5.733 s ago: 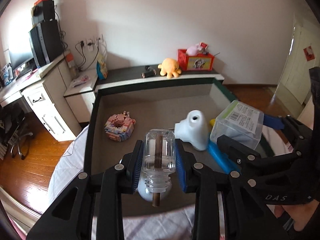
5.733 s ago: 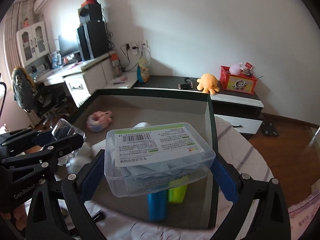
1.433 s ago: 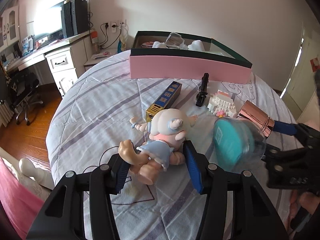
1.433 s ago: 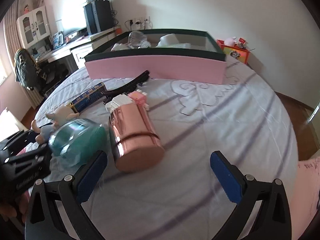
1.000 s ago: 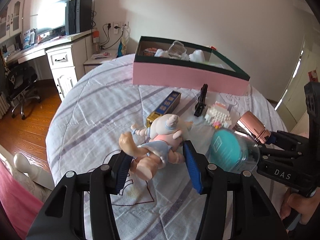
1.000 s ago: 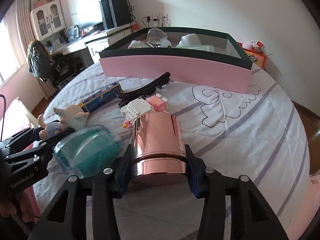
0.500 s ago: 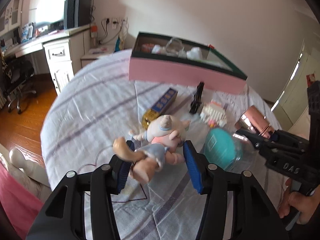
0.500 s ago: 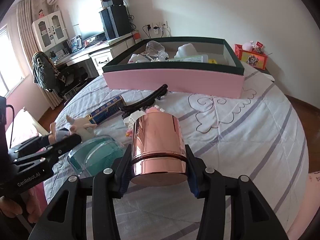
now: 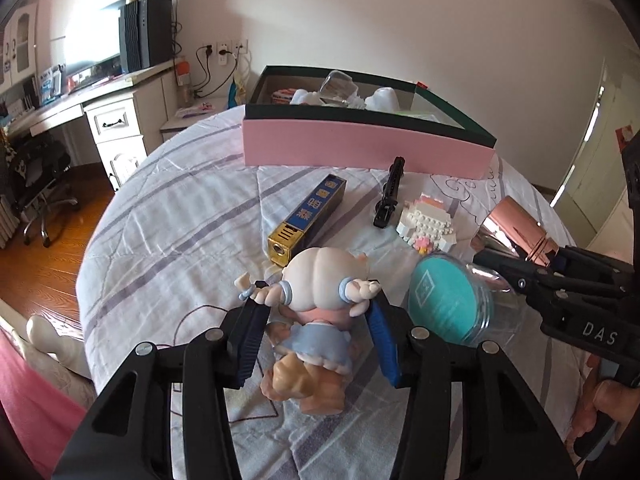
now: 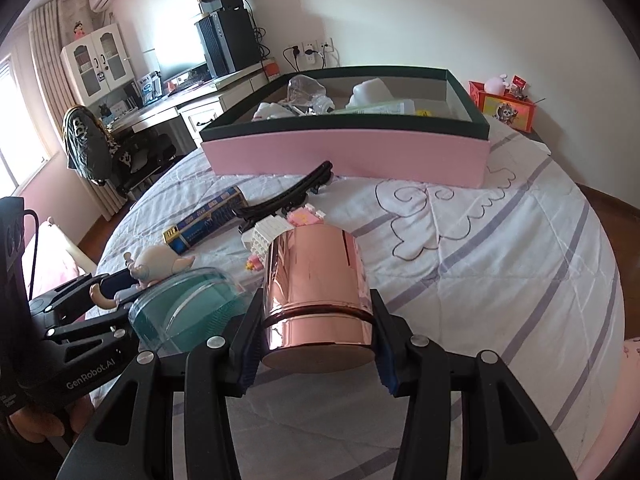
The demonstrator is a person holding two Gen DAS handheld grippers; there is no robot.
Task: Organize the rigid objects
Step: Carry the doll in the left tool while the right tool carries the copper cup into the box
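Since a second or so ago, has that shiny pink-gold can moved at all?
Yes. The rose-gold can lay on the bedspread beside the teal case; now the right gripper is shut on it and it sits off the cloth, nearer the camera.

The left gripper point(image 9: 316, 320), low in the frame, has jaws just closing on the doll point(image 9: 316, 300). The right gripper point(image 10: 316, 332) jaws clamp the cup point(image 10: 316, 288).
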